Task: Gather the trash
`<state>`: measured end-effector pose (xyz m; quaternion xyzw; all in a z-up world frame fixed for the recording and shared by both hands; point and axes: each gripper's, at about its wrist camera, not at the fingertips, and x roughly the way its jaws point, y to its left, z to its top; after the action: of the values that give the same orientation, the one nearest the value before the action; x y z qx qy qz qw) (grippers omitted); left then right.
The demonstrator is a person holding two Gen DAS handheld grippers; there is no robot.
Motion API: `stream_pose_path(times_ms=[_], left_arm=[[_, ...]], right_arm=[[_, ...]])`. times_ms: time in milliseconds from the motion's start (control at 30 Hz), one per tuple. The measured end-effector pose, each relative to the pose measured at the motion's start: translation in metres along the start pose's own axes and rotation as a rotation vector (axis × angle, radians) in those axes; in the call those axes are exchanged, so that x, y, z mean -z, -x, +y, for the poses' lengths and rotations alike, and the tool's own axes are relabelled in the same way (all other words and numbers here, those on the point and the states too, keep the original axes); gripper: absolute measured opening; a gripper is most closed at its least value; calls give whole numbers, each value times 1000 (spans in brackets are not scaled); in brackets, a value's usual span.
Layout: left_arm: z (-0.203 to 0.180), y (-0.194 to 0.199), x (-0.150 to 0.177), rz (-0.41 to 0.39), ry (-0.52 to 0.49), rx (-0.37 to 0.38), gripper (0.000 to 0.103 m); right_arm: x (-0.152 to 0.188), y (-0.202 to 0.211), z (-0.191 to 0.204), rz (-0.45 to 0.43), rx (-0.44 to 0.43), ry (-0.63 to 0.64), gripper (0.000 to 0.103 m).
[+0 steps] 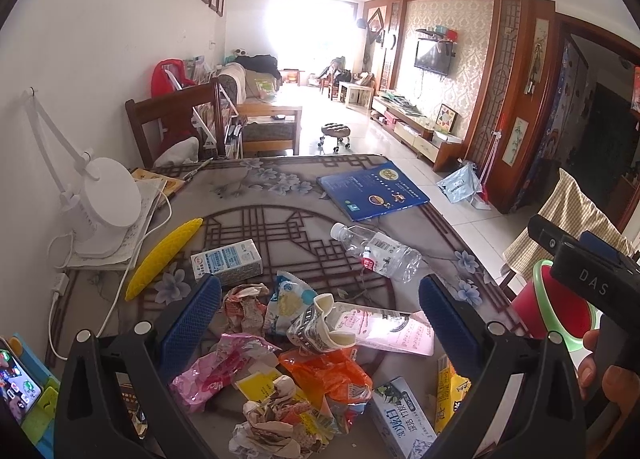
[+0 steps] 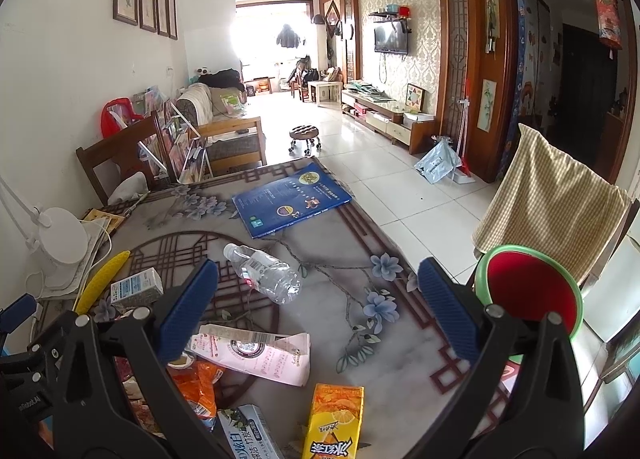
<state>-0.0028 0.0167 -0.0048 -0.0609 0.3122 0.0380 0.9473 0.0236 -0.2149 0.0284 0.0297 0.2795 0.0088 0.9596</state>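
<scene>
The left gripper hangs over the trash pile on the table, its fingers wide apart and holding nothing. The right gripper is also spread and empty, above a pink carton. A plastic bottle lies further back. A red bin, probably for trash, stands beside the table.

Your left gripper and right gripper share black frames, silver rivets and blue ridged pads; white "DAS" lettering marks the right one.
</scene>
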Motion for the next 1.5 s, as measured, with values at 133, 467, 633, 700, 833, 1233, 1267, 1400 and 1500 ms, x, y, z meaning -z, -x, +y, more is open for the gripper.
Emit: stream_pose_path(times_ms=[133, 467, 633, 700, 833, 1233, 1267, 1400, 1500], left_arm=[[1, -3, 0, 5, 4, -8, 95], [2, -3, -1, 6, 4, -7, 95], [2, -3, -1, 7, 5, -8, 95], [2, -4, -1, 6, 4, -9, 95], [2, -4, -1, 6, 4, -9, 95], [2, -3, -1, 6, 3, -9, 95], [2, -3, -1, 7, 3, -8, 95], [2, -4, -1, 9, 2, -8, 95], [1, -3, -1, 8, 3, -8, 95]], right_arm=[[0, 0, 0, 1, 1, 3, 99], [0, -2, 0, 5, 1, 2, 99], [0, -2, -1, 4, 0, 3, 99], [0, -2, 0, 5, 0, 3, 99], [0, -2, 0, 4, 0, 3, 99], [0, -2, 0, 5, 0, 4, 99], [-1, -2, 1, 5, 0, 4, 99], [-1, -2, 1, 6, 1, 4, 99], [-1, -3, 1, 7, 1, 4, 99]])
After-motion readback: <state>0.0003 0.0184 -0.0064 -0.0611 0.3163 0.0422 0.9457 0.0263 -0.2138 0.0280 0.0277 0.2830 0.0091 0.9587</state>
